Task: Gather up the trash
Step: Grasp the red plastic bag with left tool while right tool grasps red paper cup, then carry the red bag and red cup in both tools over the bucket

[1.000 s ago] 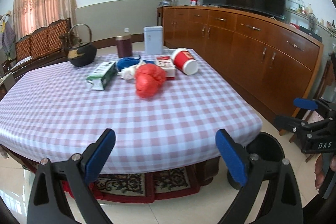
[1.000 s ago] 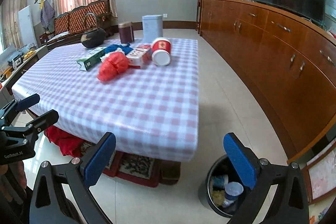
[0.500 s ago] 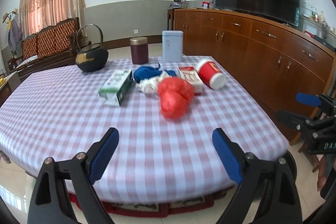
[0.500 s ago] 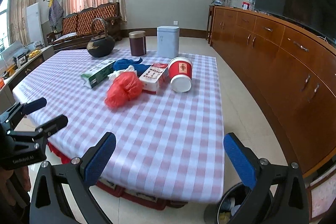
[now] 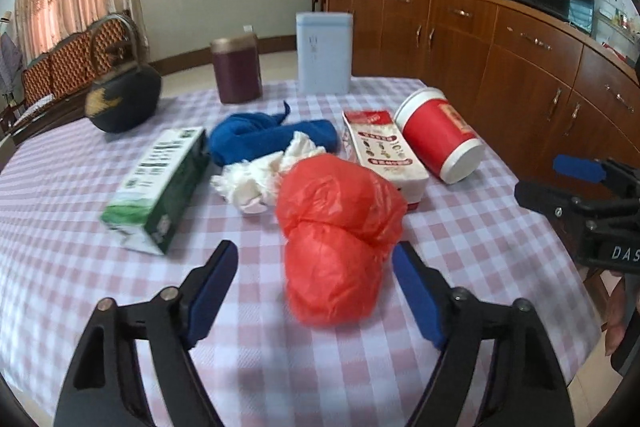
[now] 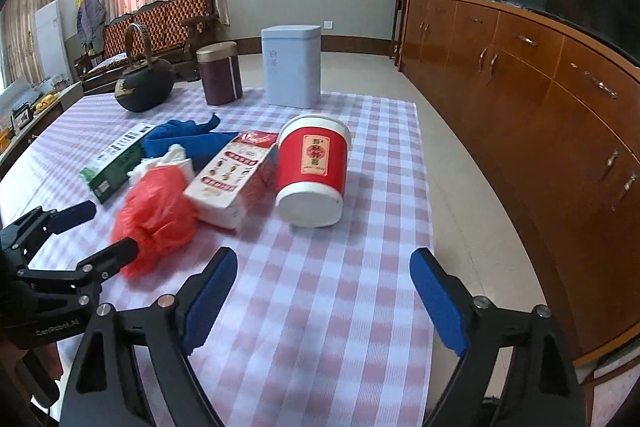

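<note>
Bag (image 5: 340, 239) before tissue (image 5: 260, 175), on table (image 5: 80, 287)

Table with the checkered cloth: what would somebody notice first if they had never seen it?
Probably the bright red plastic bag, crumpled near the front of the table, right between the open left tongs. Next, the big red paper cup lying on its side toward the right edge, ahead of the open right tongs. Behind them lies a blue cloth, with a black kettle at the far left.
</note>
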Demonstrator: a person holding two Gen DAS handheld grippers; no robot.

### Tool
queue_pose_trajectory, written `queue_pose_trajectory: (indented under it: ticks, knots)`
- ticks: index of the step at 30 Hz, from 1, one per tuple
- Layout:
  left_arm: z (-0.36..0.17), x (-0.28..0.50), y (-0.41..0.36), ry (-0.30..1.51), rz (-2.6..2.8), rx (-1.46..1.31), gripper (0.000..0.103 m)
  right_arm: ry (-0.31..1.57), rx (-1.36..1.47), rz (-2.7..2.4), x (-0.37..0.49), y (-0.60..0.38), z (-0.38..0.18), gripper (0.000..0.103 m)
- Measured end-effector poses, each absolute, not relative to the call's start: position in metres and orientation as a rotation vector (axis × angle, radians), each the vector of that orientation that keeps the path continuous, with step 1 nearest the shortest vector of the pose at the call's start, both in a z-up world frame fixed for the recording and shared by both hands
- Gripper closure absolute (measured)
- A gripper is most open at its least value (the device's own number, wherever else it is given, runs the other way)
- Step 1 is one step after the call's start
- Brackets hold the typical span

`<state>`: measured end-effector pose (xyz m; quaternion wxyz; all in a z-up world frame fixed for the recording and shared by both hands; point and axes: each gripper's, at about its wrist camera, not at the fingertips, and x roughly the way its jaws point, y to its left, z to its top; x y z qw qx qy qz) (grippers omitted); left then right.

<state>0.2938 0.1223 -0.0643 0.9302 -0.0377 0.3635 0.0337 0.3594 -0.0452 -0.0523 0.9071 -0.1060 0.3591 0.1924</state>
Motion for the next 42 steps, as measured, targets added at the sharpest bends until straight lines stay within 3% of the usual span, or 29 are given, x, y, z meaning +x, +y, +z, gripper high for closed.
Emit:
queue_pose_trajectory:
  ticks: [2,6,7,15,18,42]
  knots:
    - [-0.068,0.305,0.122,0.772,0.048,-0.100,0.027,0.747,-0.220,0.404,0.369,-0.045,-0.056,0.013]
    - [-0.080,0.322,0.124,0.836,0.010,-0.156,0.063,0.762,-0.218,0.421,0.388,-0.037,-0.065,0.013]
    - [-0.079,0.320,0.127,0.821,0.005,-0.180,0.066,0.767,-0.223,0.425,0.393,-0.033,-0.067,0.013]
    - [-0.072,0.303,0.134,0.760,0.039,-0.193,0.067,0.805,-0.230,0.419,0.427,-0.011,-0.081,0.016]
    - [-0.072,0.300,0.134,0.757,0.046,-0.176,0.067,0.825,-0.247,0.424,0.431,-0.006,-0.084,0.044]
    - [-0.035,0.240,0.104,0.670,0.042,-0.088,0.068,0.704,-0.226,0.372,0.317,-0.068,-0.038,0.046]
